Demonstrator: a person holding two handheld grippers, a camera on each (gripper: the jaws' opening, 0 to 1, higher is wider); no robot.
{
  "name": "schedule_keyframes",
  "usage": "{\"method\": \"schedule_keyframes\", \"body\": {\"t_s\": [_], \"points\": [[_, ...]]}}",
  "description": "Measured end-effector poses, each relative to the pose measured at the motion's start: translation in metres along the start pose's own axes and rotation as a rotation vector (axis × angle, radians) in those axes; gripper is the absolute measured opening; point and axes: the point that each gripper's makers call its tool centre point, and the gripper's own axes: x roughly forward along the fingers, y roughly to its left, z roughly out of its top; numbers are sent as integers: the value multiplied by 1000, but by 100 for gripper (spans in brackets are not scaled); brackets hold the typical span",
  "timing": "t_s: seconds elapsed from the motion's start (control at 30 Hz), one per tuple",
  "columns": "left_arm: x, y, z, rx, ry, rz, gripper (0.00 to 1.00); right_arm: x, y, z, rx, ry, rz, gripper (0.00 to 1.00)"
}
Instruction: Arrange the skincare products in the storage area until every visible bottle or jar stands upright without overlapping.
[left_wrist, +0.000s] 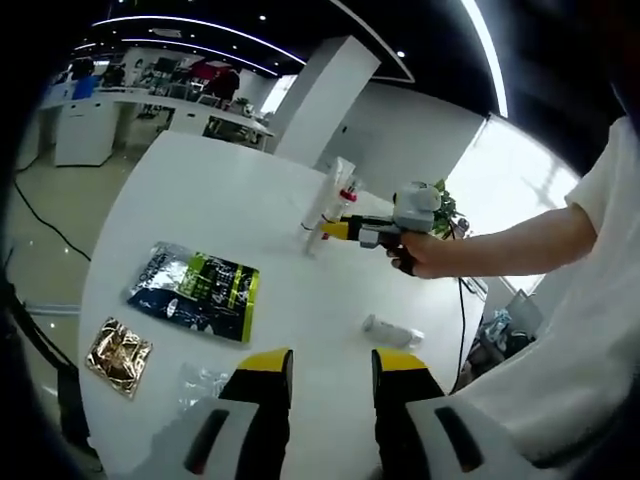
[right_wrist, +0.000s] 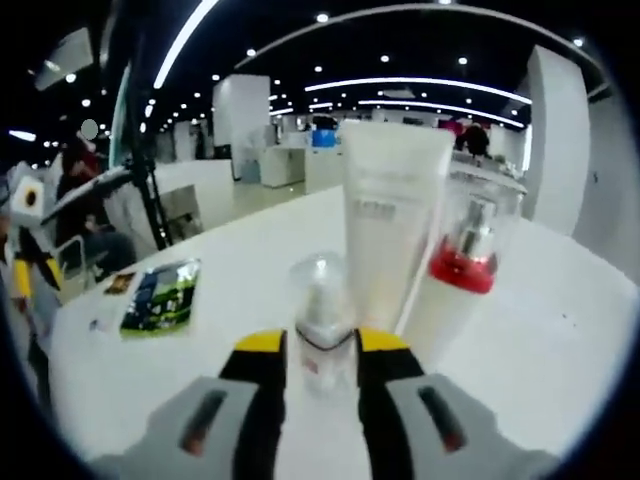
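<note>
The right gripper (right_wrist: 308, 350) is holding a small clear plastic pump bottle (right_wrist: 322, 325) upright between its yellow-tipped jaws, which are pressing both sides of the bottle just below its clear cap, on the round white desk (right_wrist: 540, 340)

Landmark: the tall frosted white squeeze tube (right_wrist: 390, 215) standing on its cap. The small bottle is sitting just in front of that tube; a clear bottle with a red collar and silver pump (right_wrist: 462, 262) is standing just beside the tube, on the right in this view

In the left gripper view, the left gripper (left_wrist: 330, 372) is hovering with jaws parted and nothing between them. A small white bottle (left_wrist: 392, 331) is lying on its side on the desk, well apart from the tube (left_wrist: 328, 200), nearer the left gripper. It is probably the next thing to stand up

Handling judgement: the pump bottle looks light, stiff, smooth and slippery, with a narrow base, so it will likely tip easily; best taken low on the body rather than at the cap. The tube looks soft-walled and top-heavy, so any nudge could be toppling it

Also lying flat, away from the tube: a dark glossy foil pouch with green print (left_wrist: 195, 290), a gold crinkled foil sachet (left_wrist: 118, 354) and a clear crumpled wrapper (left_wrist: 200, 384)
</note>
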Motion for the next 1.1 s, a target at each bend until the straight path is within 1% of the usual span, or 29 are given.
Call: {"method": "schedule_keyframes", "body": {"t_s": [0.13, 0.17, 0.23, 0.27, 0.33, 0.37, 0.43, 0.53, 0.63, 0.67, 0.73, 0.97, 1.1], "points": [[-1, 1, -3, -4, 2, 3, 32, 1, -1, -9, 68, 42, -28, 30], [-2, 1, -4, -5, 1, 3, 32, 2, -4, -22, 171, 96, -73, 31], [-1, 1, -4, -7, 0, 3, 32, 4, -4, -39, 292, 165, -126, 31], [-1, 2, -5, -9, 0, 1, 32, 5, -6, -42, 303, 166, -164, 31], [0, 1, -4, -9, -1, 1, 32, 7, -4, -45, 347, 175, -179, 31], [0, 1, -2, -6, -7, -1, 32, 10, 0, -45, 397, 171, -183, 31], [0, 1, -1, -5, -11, -2, 32, 12, -1, -45, 392, 181, -200, 31], [-2, 3, -1, -8, -15, 2, 32, 15, -2, -37, 408, 167, -242, 30], [-4, 6, -1, -20, -22, 8, 32, 17, -3, -37, 404, 173, -272, 29], [-5, 8, -3, -25, -23, 10, 32, 18, -5, -38, 397, 182, -294, 29], [-6, 9, -4, -28, -22, 13, 32, 16, -9, -35, 370, 178, -322, 28], [-9, 14, -3, -38, -24, 23, 32, 16, -16, -29, 358, 170, -354, 28], [-8, 16, -2, -40, -23, 21, 32, 16, -17, -30, 353, 178, -370, 21]]}}
